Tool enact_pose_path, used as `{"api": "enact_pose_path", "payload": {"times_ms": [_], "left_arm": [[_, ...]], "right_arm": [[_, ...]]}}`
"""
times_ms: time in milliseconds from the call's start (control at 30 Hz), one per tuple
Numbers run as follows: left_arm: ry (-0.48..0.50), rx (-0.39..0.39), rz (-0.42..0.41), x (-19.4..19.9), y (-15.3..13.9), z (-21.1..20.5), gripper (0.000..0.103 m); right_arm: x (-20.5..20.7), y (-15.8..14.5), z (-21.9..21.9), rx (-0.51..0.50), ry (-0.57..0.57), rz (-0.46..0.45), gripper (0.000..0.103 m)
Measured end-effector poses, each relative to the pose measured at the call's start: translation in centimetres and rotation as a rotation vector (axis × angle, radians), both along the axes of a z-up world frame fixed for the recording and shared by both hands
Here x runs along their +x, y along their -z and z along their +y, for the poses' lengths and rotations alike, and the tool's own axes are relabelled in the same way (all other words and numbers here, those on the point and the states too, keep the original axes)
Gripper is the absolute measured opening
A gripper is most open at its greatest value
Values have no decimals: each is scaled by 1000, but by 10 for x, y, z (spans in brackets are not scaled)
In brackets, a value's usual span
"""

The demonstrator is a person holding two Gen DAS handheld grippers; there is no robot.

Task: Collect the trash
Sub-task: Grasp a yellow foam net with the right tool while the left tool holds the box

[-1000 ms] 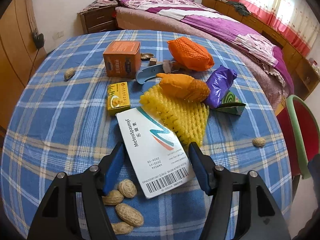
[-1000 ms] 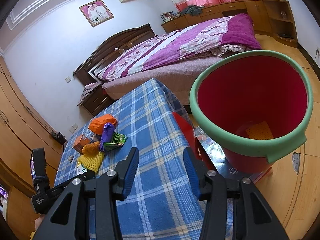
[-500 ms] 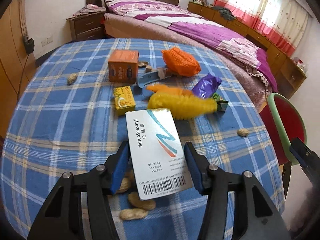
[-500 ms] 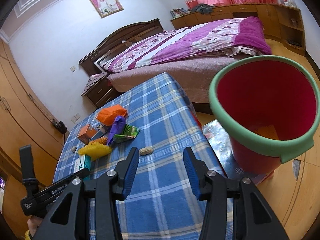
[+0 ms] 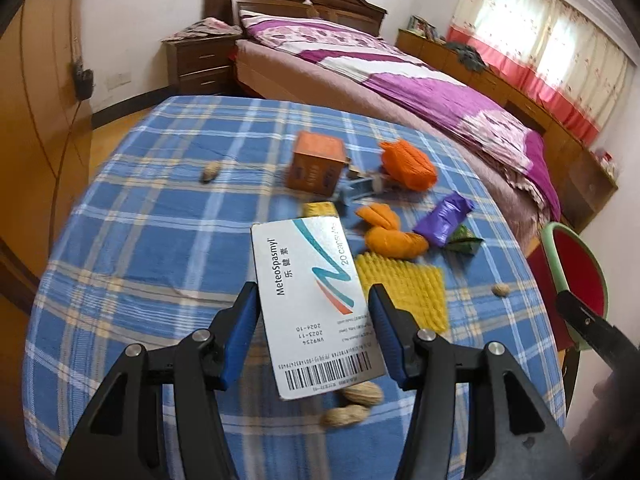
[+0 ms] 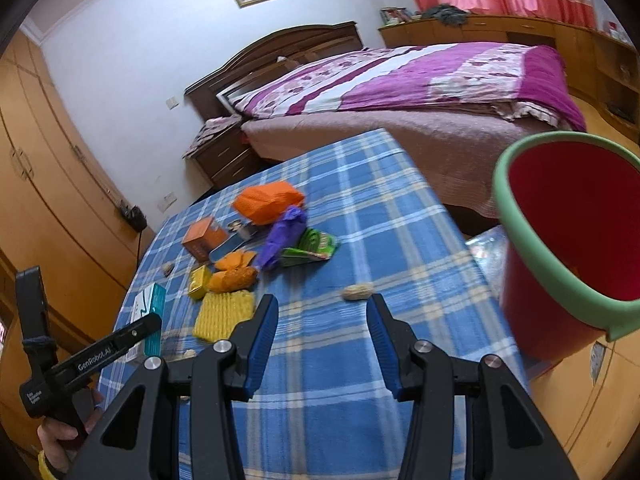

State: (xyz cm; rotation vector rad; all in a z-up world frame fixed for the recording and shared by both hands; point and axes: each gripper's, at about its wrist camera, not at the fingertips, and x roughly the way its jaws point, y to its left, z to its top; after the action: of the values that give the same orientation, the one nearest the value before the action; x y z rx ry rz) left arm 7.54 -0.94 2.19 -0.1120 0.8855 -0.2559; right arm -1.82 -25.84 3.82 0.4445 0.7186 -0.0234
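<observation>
My left gripper (image 5: 313, 300) is shut on a white medicine box (image 5: 308, 264) and holds it above the blue checked table (image 5: 160, 240). The right wrist view shows that box (image 6: 154, 316) at the left, edge on. My right gripper (image 6: 322, 308) stands open over the table with nothing between its fingers; a peanut (image 6: 357, 292) lies just beyond it. A red bin with a green rim (image 6: 502, 184) stands off the table's right side, and its rim (image 5: 554, 248) also shows in the left wrist view. A yellow foam net (image 5: 404, 288) lies flat by the held box.
Other trash is clustered mid-table: an orange net (image 5: 408, 164), an orange carton (image 5: 316, 168), a purple wrapper (image 5: 444, 222), a green packet (image 5: 466, 240), orange pieces (image 5: 392, 238) and a small yellow box (image 5: 318, 209). Peanuts (image 5: 360, 394) lie below the held box. A bed stands behind.
The left gripper's jaws closed on the medicine box and lifted it off the yellow net, which now lies flat. The right gripper swung toward the table, so the bin slid to the right.
</observation>
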Motion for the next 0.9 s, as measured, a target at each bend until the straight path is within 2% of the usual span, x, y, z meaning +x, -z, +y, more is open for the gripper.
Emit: {"api": "enact_pose_path", "payload": {"times_ms": [367, 900], "left_arm": [[-74, -15, 33, 10, 16, 29, 57], [-89, -16, 46, 12, 26, 40, 57]], "right_arm": [[34, 11, 49, -14, -132, 44, 49], [68, 39, 92, -45, -241, 128, 49]]}}
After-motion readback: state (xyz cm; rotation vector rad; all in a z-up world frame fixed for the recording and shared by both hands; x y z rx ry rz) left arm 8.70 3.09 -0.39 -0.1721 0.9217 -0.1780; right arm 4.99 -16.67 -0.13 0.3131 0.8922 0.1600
